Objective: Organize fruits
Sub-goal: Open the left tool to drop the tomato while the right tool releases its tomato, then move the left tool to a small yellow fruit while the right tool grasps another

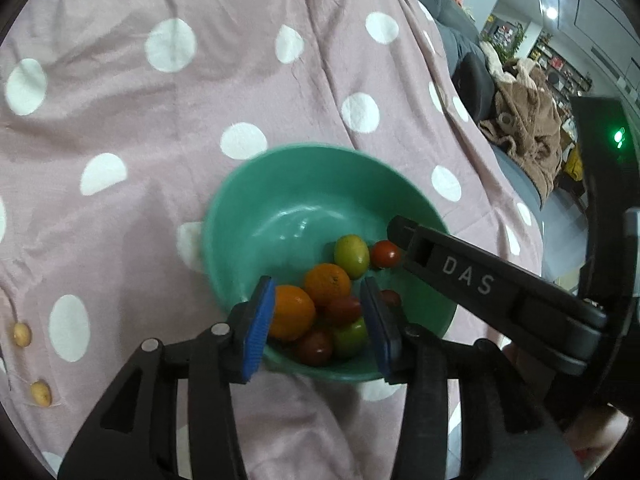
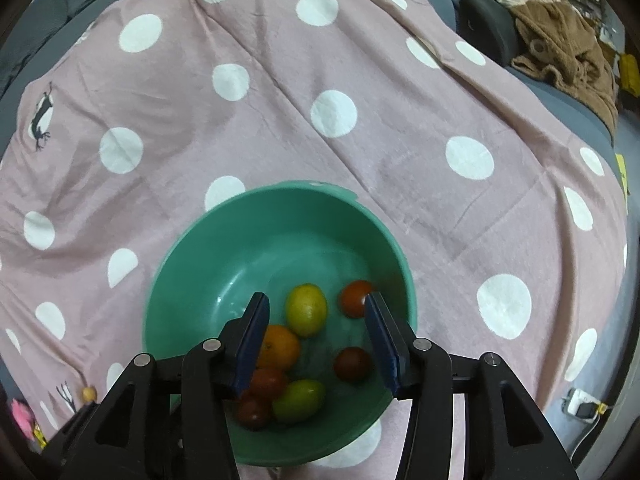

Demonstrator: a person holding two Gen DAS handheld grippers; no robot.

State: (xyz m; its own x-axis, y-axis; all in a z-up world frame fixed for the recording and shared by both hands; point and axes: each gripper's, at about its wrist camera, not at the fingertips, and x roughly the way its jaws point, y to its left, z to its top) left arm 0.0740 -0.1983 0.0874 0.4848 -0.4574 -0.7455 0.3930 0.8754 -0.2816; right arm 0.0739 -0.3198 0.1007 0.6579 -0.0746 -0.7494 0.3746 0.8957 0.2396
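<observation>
A green bowl [image 1: 280, 200] [image 2: 240, 248] sits on a pink cloth with white dots and holds several small fruits: two oranges [image 1: 326, 283], yellow-green ones [image 1: 351, 255] [image 2: 306, 309] and red tomatoes [image 1: 385, 254] [image 2: 352, 363]. My left gripper [image 1: 318, 326] hangs open over the near side of the bowl, with the fruits lying below its blue pads. My right gripper [image 2: 318, 340] is open too, above the bowl's middle, with nothing pinched. One of its black fingers [image 1: 460, 272] reaches in from the right in the left wrist view.
Two small yellow fruits [image 1: 22, 334] [image 1: 40, 393] lie on the cloth [image 1: 200, 100] far left of the bowl. A brown garment [image 2: 560, 40] is heaped on a grey sofa at the back right. A white charger [image 2: 582, 408] lies at the lower right.
</observation>
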